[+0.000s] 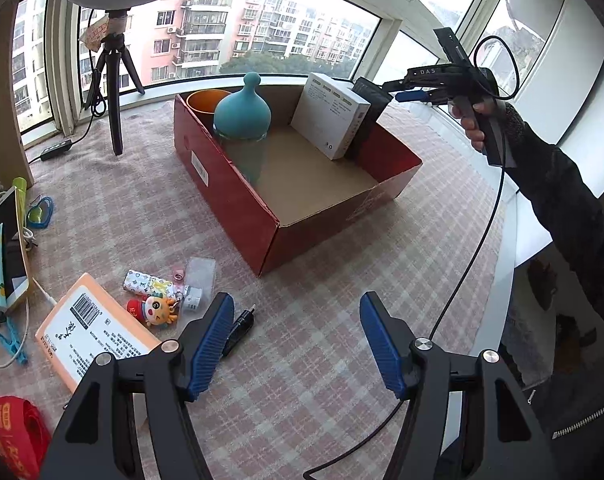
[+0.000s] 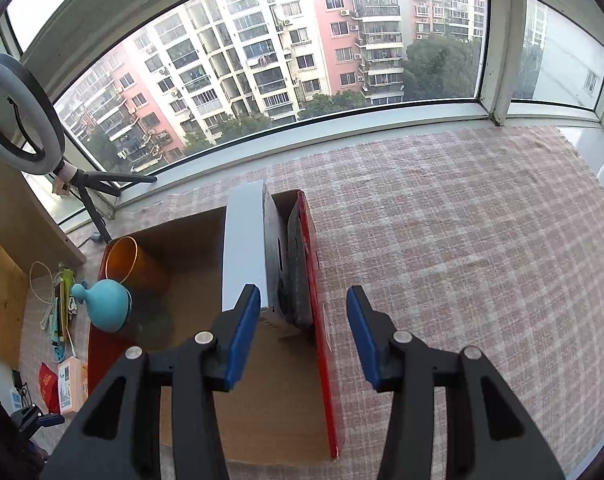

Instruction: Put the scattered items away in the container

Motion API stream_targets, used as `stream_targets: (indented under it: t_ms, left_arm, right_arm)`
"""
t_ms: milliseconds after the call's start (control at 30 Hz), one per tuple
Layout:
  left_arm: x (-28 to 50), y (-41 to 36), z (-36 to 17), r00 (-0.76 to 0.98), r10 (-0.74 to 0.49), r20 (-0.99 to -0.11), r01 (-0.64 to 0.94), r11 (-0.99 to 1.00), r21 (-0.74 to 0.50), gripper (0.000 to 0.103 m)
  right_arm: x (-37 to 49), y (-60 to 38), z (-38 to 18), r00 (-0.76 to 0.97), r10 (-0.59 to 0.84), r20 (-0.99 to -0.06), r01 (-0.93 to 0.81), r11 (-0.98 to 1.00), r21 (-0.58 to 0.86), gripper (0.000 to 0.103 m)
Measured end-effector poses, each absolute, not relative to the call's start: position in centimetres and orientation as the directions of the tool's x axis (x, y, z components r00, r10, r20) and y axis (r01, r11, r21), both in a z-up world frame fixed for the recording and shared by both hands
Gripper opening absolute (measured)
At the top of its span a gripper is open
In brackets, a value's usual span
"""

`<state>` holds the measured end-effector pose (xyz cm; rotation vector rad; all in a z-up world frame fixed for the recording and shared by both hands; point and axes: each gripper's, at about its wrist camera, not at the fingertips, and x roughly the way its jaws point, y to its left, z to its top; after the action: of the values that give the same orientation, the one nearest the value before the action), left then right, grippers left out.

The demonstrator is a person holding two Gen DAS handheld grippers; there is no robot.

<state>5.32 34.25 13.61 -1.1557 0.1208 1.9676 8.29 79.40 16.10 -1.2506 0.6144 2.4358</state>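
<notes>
The open red cardboard box (image 1: pixel 237 208) sits on the pink checked cloth of the bench (image 1: pixel 322 360), holding an orange cup (image 1: pixel 205 102), a teal bulb-topped bottle (image 1: pixel 241 114), a white carton (image 1: pixel 334 116) and a flat black case (image 1: pixel 372 108) against its right wall. The right tool (image 2: pixel 304 332) hangs over that wall, jaws apart and empty. The left tool (image 1: pixel 297 344) gapes empty near a small black adapter (image 1: pixel 239 330), a cartoon doll keychain (image 1: pixel 157 308) and an orange labelled packet (image 1: pixel 89 328).

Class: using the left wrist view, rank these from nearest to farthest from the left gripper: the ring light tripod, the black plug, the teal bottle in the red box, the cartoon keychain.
From the left gripper:
1. Black plug, beside its left finger.
2. Cartoon keychain, on the cloth further left.
3. Teal bottle, in the box's far left part.
4. Ring light tripod, by the window, far left.
</notes>
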Motion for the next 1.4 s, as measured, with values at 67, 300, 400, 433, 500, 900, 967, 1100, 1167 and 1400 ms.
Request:
stream_targets:
  t_ms: [67, 300, 400, 433, 500, 900, 967, 1100, 1167, 1400]
  left_arm:
    - [5.4, 34.2, 13.7, -0.238, 0.602, -0.762, -0.693, -0.655, -0.301, 0.062]
    - [4.9, 33.6, 13.3, -0.257, 0.586, -0.768, -0.666, -0.684, -0.299, 0.062]
    - [4.7, 33.4, 13.1, -0.259, 0.579, -0.773, -0.654, -0.694, -0.301, 0.062]
    - [4.7, 33.4, 13.1, -0.259, 0.576, -0.775, -0.651, -0.697, -0.3, 0.062]
    - [4.6, 33.5, 13.0, -0.261, 0.57, -0.78, -0.646, -0.703, -0.298, 0.062]
    - [3.9, 33.2, 12.8, -0.273, 0.555, -0.786, -0.622, -0.725, -0.296, 0.062]
    - [3.9, 33.2, 12.8, -0.275, 0.555, -0.785, -0.62, -0.727, -0.296, 0.062]
    - [3.9, 33.2, 12.9, -0.278, 0.557, -0.782, -0.622, -0.725, -0.295, 0.062]
    - [4.0, 33.1, 12.9, -0.28, 0.559, -0.78, -0.624, -0.724, -0.295, 0.062]
    - [4.0, 32.6, 13.0, -0.287, 0.57, -0.77, -0.618, -0.724, -0.305, 0.062]
  right_arm:
    - [6.9, 80.1, 15.9, -0.543, 0.088, -0.835, -0.475, -0.852, 0.219, 0.044]
    - [3.5, 80.9, 14.5, -0.48, 0.064, -0.875, -0.435, -0.883, 0.174, 0.007]
    - [2.7, 80.5, 14.8, -0.498, 0.095, -0.862, -0.407, -0.903, 0.136, 0.006]
    - [2.4, 80.5, 15.0, -0.508, 0.101, -0.856, -0.401, -0.906, 0.131, 0.005]
    - [1.8, 80.6, 15.4, -0.527, 0.11, -0.843, -0.396, -0.909, 0.13, 0.005]
    - [-2.2, 80.7, 14.6, -0.528, 0.145, -0.837, -0.356, -0.933, 0.063, 0.005]
    - [-2.3, 80.7, 14.7, -0.529, 0.143, -0.837, -0.354, -0.933, 0.064, 0.006]
    - [-1.0, 80.9, 15.9, -0.553, 0.169, -0.816, -0.389, -0.918, 0.074, 0.019]
    - [0.7, 80.7, 17.2, -0.59, 0.186, -0.786, -0.409, -0.908, 0.092, 0.025]
    - [6.5, 74.4, 20.5, -0.721, 0.122, -0.682, -0.333, -0.924, 0.187, 0.016]
